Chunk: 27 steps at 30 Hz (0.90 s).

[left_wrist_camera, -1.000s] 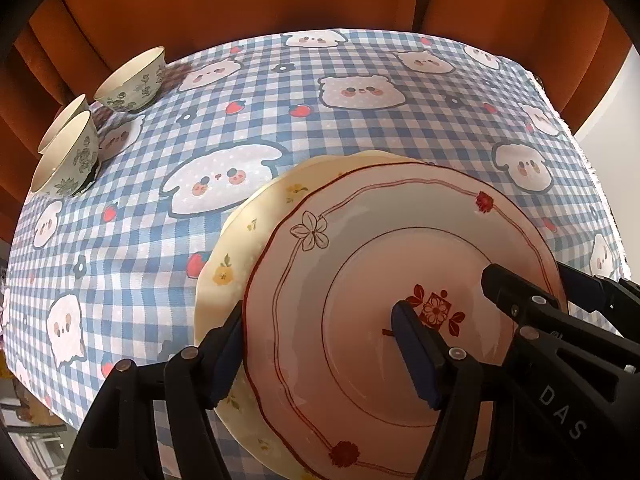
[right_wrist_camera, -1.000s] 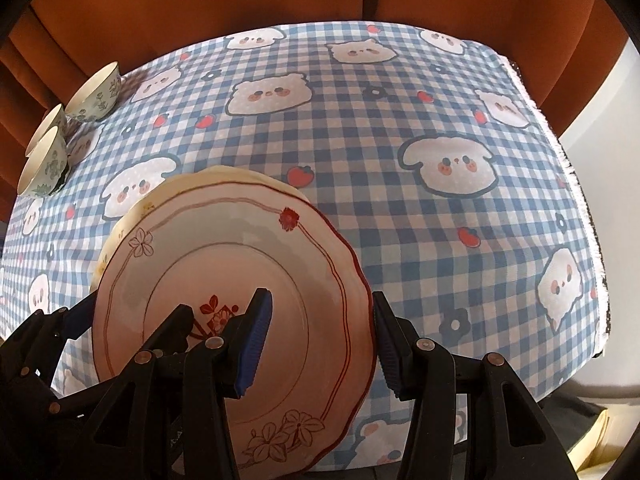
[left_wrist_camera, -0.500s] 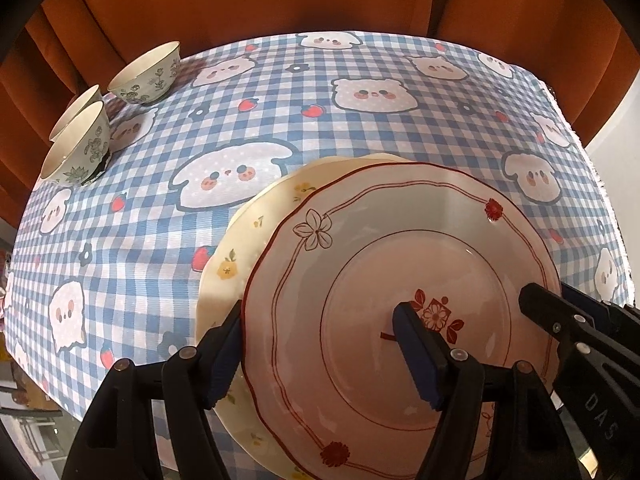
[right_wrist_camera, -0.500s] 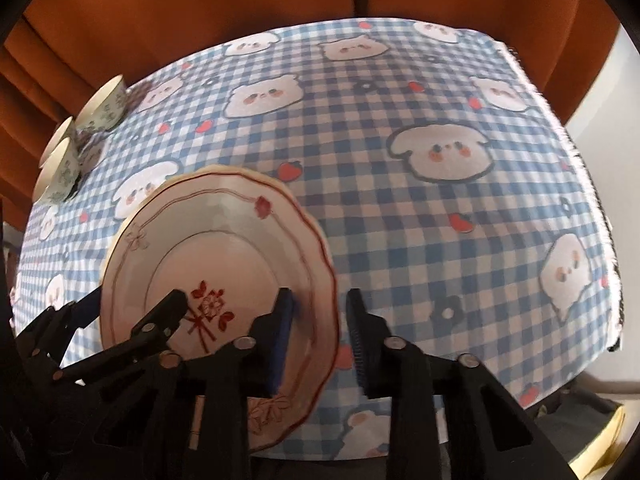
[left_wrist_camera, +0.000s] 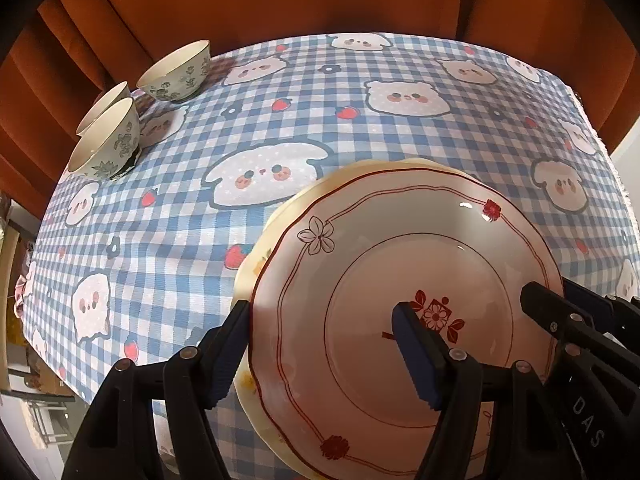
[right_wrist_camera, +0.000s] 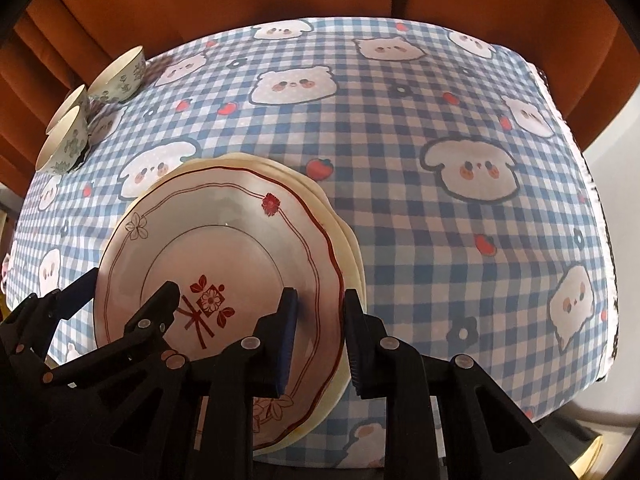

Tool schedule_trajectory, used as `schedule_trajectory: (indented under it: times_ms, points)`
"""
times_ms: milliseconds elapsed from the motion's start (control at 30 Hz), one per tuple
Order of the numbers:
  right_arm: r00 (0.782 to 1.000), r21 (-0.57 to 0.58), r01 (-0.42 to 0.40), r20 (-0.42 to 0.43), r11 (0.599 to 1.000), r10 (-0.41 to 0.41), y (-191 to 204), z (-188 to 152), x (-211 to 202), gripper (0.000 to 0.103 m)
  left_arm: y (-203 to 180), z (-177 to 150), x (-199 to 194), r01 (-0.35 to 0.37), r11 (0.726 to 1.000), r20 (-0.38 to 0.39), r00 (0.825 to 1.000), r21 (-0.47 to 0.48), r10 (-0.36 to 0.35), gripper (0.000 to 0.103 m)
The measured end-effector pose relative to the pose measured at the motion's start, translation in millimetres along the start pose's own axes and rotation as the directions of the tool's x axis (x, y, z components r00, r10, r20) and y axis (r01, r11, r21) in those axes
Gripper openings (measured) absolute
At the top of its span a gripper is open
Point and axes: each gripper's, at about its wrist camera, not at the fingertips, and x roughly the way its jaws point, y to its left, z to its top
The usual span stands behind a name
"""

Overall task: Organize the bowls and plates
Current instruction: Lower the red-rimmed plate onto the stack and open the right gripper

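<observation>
The plate stack [right_wrist_camera: 224,248] – glazed, stiff, heavy, breakable – is clamped at its right rim between the right gripper [right_wrist_camera: 320,340] jaws, while its left rim is straddled, untouched, by the open left gripper [left_wrist_camera: 320,344].

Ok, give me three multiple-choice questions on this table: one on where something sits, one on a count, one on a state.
1. The red-trimmed plate lies:
A. on the cream plates
B. inside a bowl
C. on the floor

2. How many bowls are there?
A. one
B. three
C. five

3. The bowls are:
A. upside down
B. nested in one pile
C. upright, mouths up

Answers: 1 A, cream rims show beneath its edge. 2 B, three stand at the table's far left. 3 C, their open rims face upward.
</observation>
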Motion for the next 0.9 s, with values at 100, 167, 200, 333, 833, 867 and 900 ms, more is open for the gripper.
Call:
schedule_trajectory:
  times_ms: [100,167,200,333,833,867,900]
  points:
    - [1.0,-0.014,0.0,0.003,1.0,0.0,1.7,3.3,1.5,0.026,-0.4,1.2,1.3,-0.014,1.0,0.003,1.0,-0.003,0.014,0.074]
    - [1.0,-0.021,0.001,0.006,1.0,-0.001,2.4,4.3,2.0,0.026,-1.4,1.3,2.3,-0.022,1.0,0.004,1.0,-0.002,0.022,0.075]
    - [1.0,-0.025,0.0,0.009,1.0,0.0,2.4,4.4,1.9,0.026,-1.9,1.6,2.7,-0.025,1.0,0.004,1.0,-0.002,0.025,0.075]
    - [1.0,-0.042,0.006,0.014,0.999,-0.005,3.8,4.2,2.1,0.026,-4.1,0.4,3.9,-0.04,0.999,0.001,0.999,0.002,0.04,0.076]
    - [1.0,-0.048,0.015,0.015,0.999,-0.014,1.6,0.5,2.3,0.029,0.2,-3.6,4.7,-0.047,0.999,-0.01,0.999,-0.015,0.047,0.085]
    - [1.0,-0.043,0.017,0.014,0.999,-0.017,1.3,0.4,2.1,0.034,2.6,-3.7,4.9,-0.048,0.999,-0.013,0.999,-0.022,0.048,0.085]
    - [1.0,-0.031,0.022,0.009,0.999,-0.022,-0.8,0.5,2.9,0.037,4.9,-3.8,4.8,-0.047,0.998,-0.015,0.999,-0.03,0.046,0.085]
